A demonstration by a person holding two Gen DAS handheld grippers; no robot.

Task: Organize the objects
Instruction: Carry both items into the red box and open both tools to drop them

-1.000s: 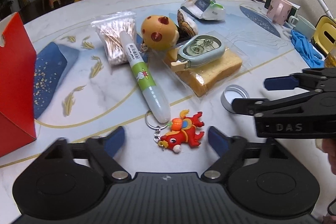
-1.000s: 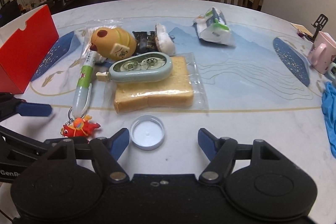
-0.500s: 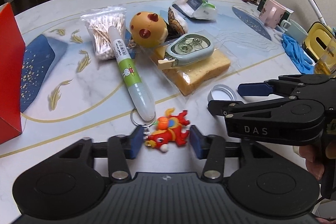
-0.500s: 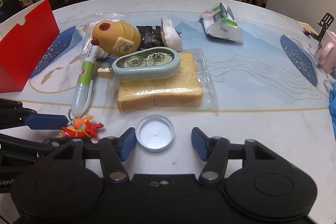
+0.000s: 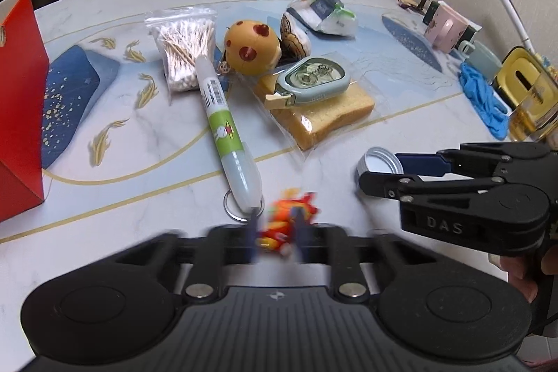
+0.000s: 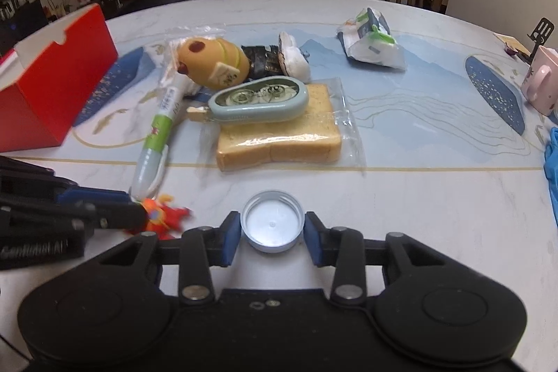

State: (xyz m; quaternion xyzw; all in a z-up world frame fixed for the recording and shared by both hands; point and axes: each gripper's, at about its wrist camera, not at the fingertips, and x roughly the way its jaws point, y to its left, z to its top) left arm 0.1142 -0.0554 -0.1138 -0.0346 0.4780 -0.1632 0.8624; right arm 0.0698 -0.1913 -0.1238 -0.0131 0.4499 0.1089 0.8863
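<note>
Toy keychain (image 5: 284, 225), the little red and orange one, sits near the front edge of the table (image 5: 174, 142), right betw. the blue pads of the left claw (image 5: 275, 234). The claw is pinching the toy, tho the pic is blurry there, so how tight I can't say. Its ring lies by the tip of the fat pen (image 5: 226, 128), w/ the pen pointing away to the far left.

To the right, the round white lid (image 6: 272, 225) sits open side up inside the right claw (image 6: 272, 237). Pads look like they touch the lid on both sides, so it's pinching it.

How to do it well, I think: squeeze the toy at its fat middle, not a thin leg, & lift straight up so the ring doesn't drag the pen. Keep the lid flat so it won't pop out.

A bit farther: bread in a bag (image 6: 279, 142) w/ a blue tape roller (image 6: 258, 103) on top. Far left stands the red box (image 6: 52, 86), prob. where stuff goes. Cotton swabs (image 5: 185, 51) lie farther back.
</note>
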